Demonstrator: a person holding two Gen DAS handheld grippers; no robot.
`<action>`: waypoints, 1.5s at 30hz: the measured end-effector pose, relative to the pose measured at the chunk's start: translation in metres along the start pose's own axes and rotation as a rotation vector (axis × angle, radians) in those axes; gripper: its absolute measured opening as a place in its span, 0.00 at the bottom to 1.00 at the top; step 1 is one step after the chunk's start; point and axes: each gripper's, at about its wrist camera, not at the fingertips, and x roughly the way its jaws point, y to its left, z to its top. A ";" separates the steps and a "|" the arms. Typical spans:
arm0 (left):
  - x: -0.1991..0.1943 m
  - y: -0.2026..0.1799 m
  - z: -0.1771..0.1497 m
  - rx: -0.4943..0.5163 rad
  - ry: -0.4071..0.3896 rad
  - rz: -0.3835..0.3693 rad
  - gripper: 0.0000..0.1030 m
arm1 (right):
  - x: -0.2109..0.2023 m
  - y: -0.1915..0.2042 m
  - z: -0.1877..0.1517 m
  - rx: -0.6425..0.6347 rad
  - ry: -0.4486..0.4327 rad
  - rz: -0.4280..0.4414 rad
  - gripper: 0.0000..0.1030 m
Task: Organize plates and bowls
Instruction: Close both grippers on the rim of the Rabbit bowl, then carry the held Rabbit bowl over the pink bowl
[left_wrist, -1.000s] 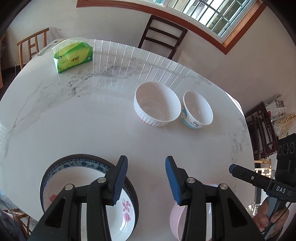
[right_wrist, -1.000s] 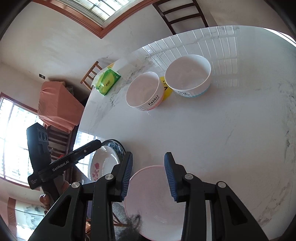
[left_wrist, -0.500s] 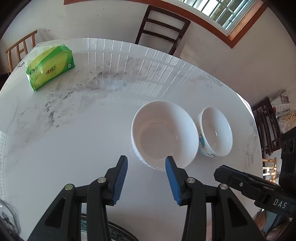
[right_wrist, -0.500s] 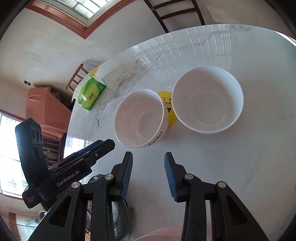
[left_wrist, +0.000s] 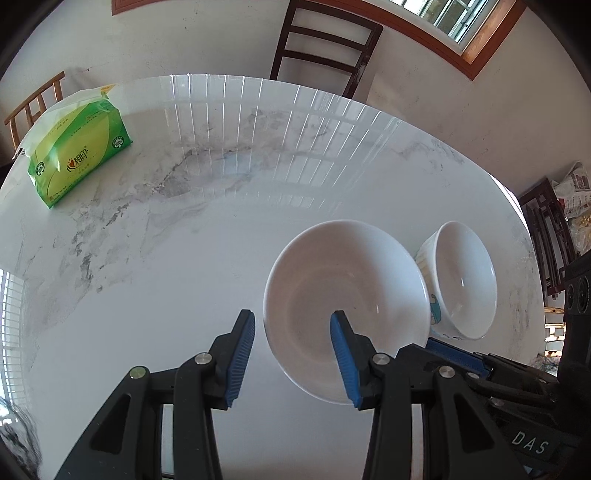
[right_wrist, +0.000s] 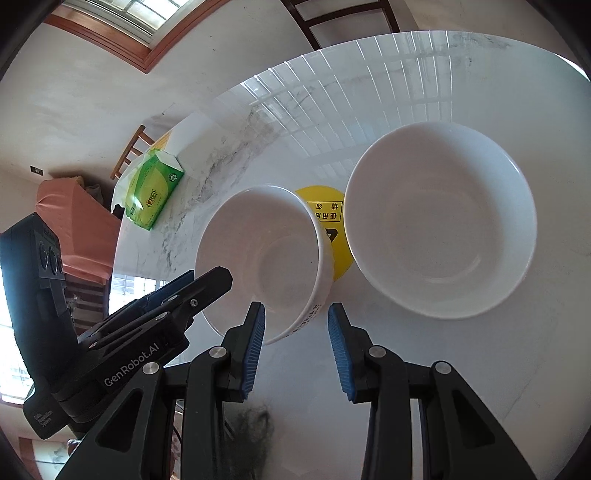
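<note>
So we've moved up on the two bowls fast. A second ago the left gripper (left_wrist: 291, 354) was over the plates at the table's near edge; now those are out of frame and the big bowl (left_wrist: 345, 295) sits lower center, its near rim between our spread jaws. The small bowl (left_wrist: 461, 280) is just right of it. The right gripper (right_wrist: 295, 347) is spread too, empty, straddling a bowl's rim. Looks like stacking the bowls comes next.

Before me a white marble bench (left_wrist: 184, 258), dark wooden chair (left_wrist: 325, 48) behind its far edge, wood-framed window (left_wrist: 454, 26) above that chair, whitewashed wall, daylight streaking the bench top.
</note>
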 end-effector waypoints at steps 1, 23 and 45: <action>0.004 -0.001 0.001 0.005 0.007 0.018 0.42 | 0.002 0.000 0.001 0.000 0.001 -0.009 0.33; -0.031 -0.018 -0.053 0.018 -0.116 0.169 0.15 | -0.014 0.002 -0.018 -0.062 -0.014 0.043 0.16; -0.141 -0.103 -0.187 0.152 -0.337 0.131 0.15 | -0.126 -0.018 -0.144 -0.135 -0.115 0.129 0.16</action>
